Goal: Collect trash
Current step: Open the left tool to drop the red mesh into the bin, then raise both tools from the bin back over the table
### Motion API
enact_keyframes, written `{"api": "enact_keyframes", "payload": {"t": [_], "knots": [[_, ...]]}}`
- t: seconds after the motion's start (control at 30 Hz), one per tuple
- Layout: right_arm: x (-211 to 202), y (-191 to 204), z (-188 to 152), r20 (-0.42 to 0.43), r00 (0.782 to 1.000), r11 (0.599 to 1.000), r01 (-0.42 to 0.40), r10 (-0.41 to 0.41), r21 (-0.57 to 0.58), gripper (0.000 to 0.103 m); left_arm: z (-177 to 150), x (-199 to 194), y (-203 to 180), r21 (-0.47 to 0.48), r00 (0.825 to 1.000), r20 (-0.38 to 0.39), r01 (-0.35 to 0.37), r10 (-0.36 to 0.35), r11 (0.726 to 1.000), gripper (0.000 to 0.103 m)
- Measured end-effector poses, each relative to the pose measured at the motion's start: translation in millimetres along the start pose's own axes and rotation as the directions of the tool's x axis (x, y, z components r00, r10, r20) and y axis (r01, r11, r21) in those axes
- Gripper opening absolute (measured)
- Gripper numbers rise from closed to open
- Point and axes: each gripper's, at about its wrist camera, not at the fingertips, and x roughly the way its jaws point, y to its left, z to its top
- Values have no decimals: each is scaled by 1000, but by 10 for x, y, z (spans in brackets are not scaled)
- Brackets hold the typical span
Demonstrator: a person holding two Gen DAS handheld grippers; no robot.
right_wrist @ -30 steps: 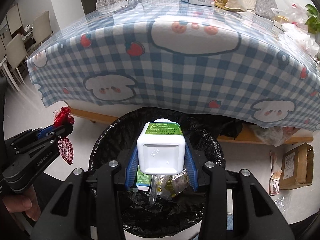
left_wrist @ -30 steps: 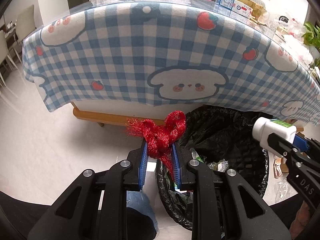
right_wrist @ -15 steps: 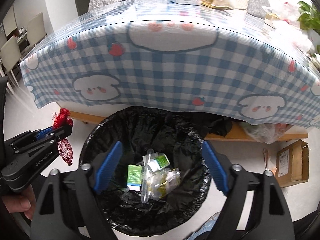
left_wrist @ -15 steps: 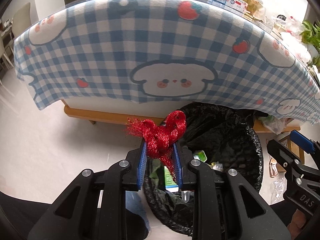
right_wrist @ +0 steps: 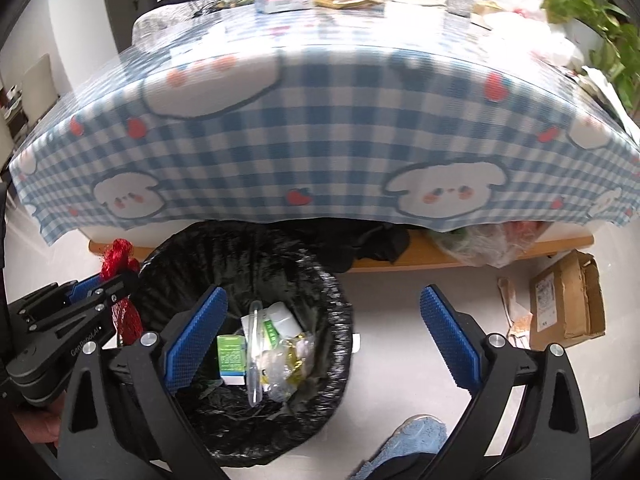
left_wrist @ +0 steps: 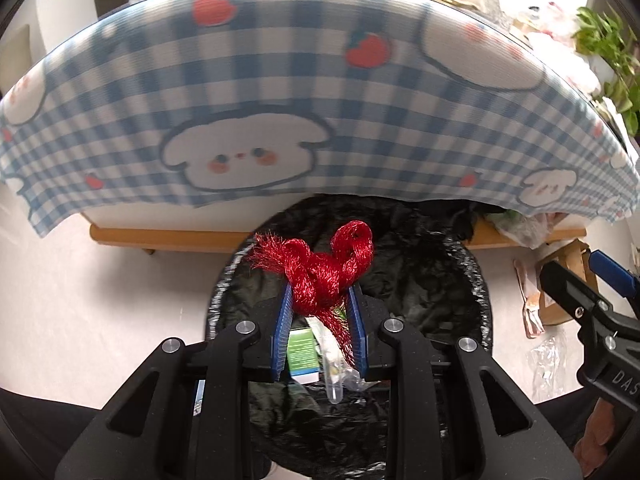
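Two grippers are seen: the left gripper (left_wrist: 318,320) is clenched on a red mesh bundle (left_wrist: 320,270) above the black-lined bin (right_wrist: 328,296); the right gripper (right_wrist: 320,336), jaws just spread and empty, alone reveals a cardboard box (right_wrist: 566,302).

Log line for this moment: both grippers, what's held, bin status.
left gripper: shut on red mesh net, over trash bin | right gripper: jaws just opened, empty | white bottle: in bin
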Motion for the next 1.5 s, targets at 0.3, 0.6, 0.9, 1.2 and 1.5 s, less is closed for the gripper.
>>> {"api": "enact_keyframes", "payload": {"t": [0.3,0.6,0.9,1.2,1.5], "knots": [[-42,-295,-27,5,1000,999,19,-20,44,94,-18,44,-289,39,1000,-7,-4,4,999,42],[-64,-342,-29,4,1000,999,20,-20,46,94,-33,5,-315,54,1000,11,-11,11,998,72],[-126,-284,9,21,1000,999,19,-20,28,94,23,-251,-220,39,998,66,1,-4,999,94],[-286,-272,139,68,998,1000,9,-11,24,94,174,-557,-151,19,993,120,11,-14,1000,97],[-479,-326,429,133,991,999,4,-9,40,94,411,-848,-99,14,987,161,23,-25,1000,97]]}}
